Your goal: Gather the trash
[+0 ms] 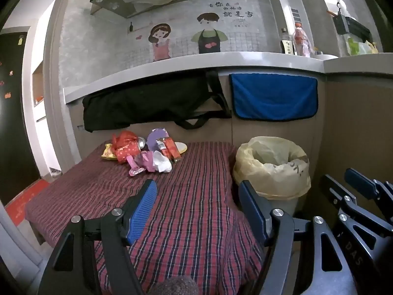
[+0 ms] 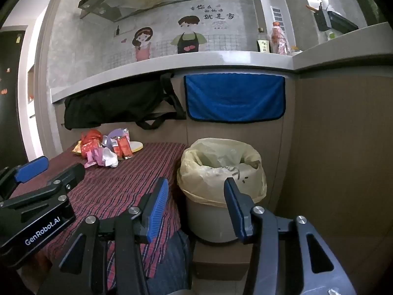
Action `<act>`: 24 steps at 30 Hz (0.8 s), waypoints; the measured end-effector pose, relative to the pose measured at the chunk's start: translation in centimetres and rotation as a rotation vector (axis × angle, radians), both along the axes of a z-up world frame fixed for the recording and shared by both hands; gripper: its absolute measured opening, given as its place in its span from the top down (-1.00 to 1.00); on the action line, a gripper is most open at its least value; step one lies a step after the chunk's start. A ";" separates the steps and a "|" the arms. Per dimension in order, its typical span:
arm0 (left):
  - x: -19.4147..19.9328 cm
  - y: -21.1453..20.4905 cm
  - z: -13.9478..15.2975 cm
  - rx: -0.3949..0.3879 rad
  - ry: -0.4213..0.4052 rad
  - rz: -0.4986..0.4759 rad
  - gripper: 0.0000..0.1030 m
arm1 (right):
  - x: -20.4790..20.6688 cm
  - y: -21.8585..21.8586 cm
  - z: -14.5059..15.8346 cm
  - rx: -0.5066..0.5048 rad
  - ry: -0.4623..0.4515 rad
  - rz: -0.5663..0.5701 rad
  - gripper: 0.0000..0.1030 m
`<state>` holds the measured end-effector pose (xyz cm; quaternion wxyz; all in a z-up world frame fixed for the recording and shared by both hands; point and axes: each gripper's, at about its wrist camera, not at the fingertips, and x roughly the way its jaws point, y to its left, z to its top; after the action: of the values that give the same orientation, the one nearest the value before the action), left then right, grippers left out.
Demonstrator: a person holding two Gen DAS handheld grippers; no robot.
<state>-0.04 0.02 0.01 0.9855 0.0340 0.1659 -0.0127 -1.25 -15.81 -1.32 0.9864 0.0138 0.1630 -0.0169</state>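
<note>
A heap of trash (image 1: 145,153) is lying at the far left end of a table covered in a red plaid cloth (image 1: 191,196): red wrappers, a purple packet, a pink piece, crumpled white paper, and a yellow plate (image 1: 183,147) peeking out behind it. The left gripper (image 1: 197,191) is hovering over the near part of the cloth, its jaws standing wide with nothing between them, well short of the heap. To the right of the table, a bin (image 2: 221,172) lined with a yellow bag is standing against the cabinet, under a hanging blue towel (image 2: 234,97). The right gripper (image 2: 196,189) is pointing toward the bin, its jaws spread apart and holding nothing.
</note>
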 end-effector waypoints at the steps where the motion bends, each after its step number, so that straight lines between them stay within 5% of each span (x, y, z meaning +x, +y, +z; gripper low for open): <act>1: 0.0 0.0 0.0 -0.002 -0.001 -0.001 -0.35 | 0.0 0.0 0.0 0.002 -0.001 0.002 0.13; 24: 0.9 -0.6 -0.5 0.007 0.063 0.009 -0.35 | 0.8 -0.8 -0.5 0.033 0.027 0.015 0.13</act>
<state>0.86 -0.54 -0.47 0.9797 0.0363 0.1972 -0.0086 -0.41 -16.58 -1.82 0.9839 0.0283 0.1764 -0.0069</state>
